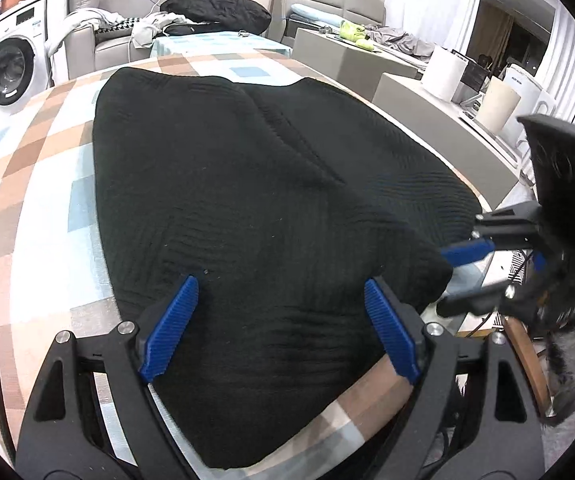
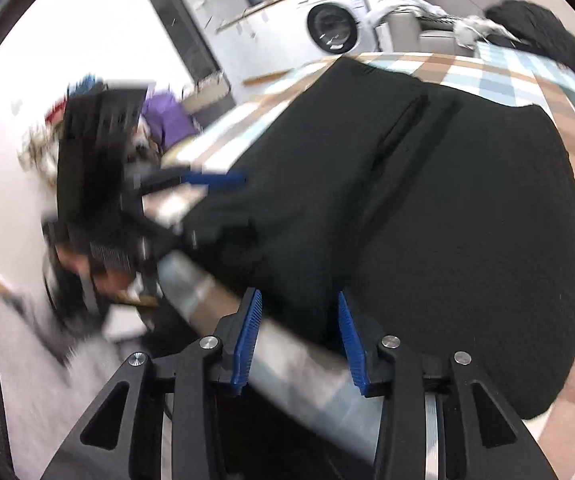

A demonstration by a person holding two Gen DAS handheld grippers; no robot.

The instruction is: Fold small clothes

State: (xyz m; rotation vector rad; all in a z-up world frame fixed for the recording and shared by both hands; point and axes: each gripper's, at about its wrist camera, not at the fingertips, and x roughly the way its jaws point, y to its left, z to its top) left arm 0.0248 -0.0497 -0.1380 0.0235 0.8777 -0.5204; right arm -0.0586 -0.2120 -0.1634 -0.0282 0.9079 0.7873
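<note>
1. Washing machine (image 1: 5, 70) at 10 o'clock, off the table.
2. Black garment (image 1: 263, 216) lies flat, centre of the checked tablecloth (image 1: 43, 184).
3. Left gripper (image 1: 281, 294) at 6 o'clock, jaws wide, over the garment's near edge, gripping nothing.
4. Right gripper (image 2: 298, 307) at garment's 4 o'clock corner, jaws apart, empty.

We looked close down from 2 wrists: our left view faced along the black garment (image 1: 271, 184), our right (image 2: 427, 200) across it leftward.
</note>
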